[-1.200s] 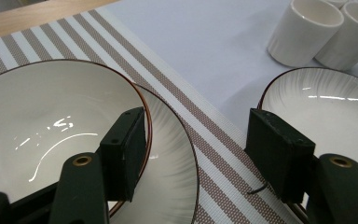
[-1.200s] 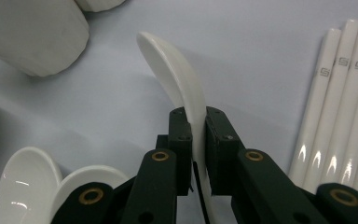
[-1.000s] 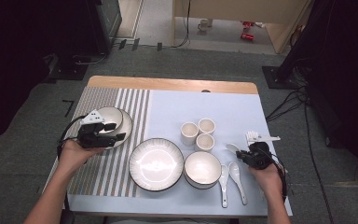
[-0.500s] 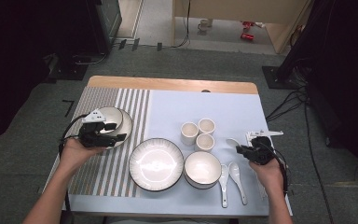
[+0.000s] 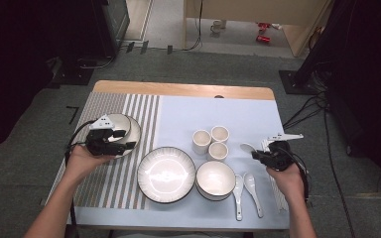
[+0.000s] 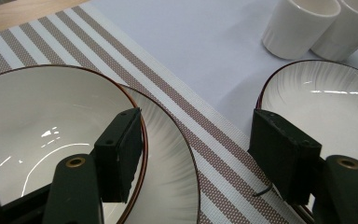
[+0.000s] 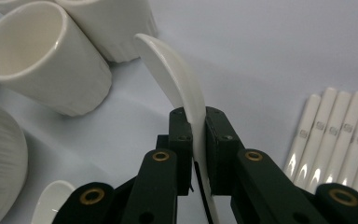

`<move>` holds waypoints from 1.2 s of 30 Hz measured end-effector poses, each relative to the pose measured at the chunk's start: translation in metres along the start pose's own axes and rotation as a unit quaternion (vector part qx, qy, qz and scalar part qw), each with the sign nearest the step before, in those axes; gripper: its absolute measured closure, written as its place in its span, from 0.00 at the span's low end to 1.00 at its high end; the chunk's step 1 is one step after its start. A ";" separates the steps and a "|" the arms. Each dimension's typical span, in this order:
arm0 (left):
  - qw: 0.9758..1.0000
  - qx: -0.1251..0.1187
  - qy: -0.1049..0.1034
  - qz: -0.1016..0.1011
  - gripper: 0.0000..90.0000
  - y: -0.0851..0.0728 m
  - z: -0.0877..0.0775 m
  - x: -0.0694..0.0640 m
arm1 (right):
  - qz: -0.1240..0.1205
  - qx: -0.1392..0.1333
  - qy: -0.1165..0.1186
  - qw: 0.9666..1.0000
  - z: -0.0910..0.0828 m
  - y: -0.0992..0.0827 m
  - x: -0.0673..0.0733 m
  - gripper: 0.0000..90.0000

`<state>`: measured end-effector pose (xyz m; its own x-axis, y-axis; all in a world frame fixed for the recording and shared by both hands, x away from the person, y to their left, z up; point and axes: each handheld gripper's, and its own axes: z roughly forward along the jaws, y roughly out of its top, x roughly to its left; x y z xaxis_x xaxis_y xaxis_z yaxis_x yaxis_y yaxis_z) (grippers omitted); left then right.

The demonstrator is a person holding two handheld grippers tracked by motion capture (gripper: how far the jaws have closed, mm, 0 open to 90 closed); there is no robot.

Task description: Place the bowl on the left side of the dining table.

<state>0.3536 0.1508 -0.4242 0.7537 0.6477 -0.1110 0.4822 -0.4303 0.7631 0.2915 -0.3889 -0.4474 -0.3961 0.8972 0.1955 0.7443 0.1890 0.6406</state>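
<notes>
High view, left side: your left gripper (image 5: 110, 139) sits over the small bowl (image 5: 129, 130) on the striped placemat (image 5: 104, 173), at the left of the table (image 5: 183, 90).
High view, right side: your right gripper (image 5: 265, 156) holds a white spoon (image 5: 246, 148) just right of the three cups (image 5: 211, 141).
High view, front row: a large plate (image 5: 166, 174), a bowl (image 5: 216, 179) beside it, then two spoons (image 5: 245, 191) lying flat.
Left gripper view, jaws: yours stand wide apart and have just been opening; one jaw is at the red rim of the small bowl (image 6: 42, 121), the other over the plate (image 6: 326, 107), neither pressing on anything.
Left gripper view, under the bowl: a ribbed saucer (image 6: 168, 154) shows beneath the small bowl.
Right gripper view, jaws: yours are clamped tight on the spoon (image 7: 177, 84), gripping its handle, the scoop end raised toward the cups (image 7: 42, 60).
Right gripper view, right edge: a row of white chopstick rests (image 7: 335, 135) lies on the pale blue mat (image 7: 261, 46).
</notes>
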 end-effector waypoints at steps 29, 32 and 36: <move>0.998 0.004 -0.043 0.035 0.43 0.041 0.015 0.000 | -0.067 0.003 0.064 0.996 0.000 0.053 0.020 0.92; 0.998 -0.009 -0.053 0.024 0.43 0.042 0.017 0.001 | -0.071 0.005 0.066 0.995 0.003 0.054 0.023 0.92; 0.999 -0.002 -0.047 0.025 0.43 0.042 0.020 -0.002 | -0.076 0.006 0.069 0.995 0.006 0.056 0.026 0.92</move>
<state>0.3808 0.1189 -0.4045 0.8154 0.5638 -0.1315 0.4413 -0.4583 0.7715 0.3257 -0.3524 -0.4113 -0.5731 0.7953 0.1979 0.6768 0.3231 0.6614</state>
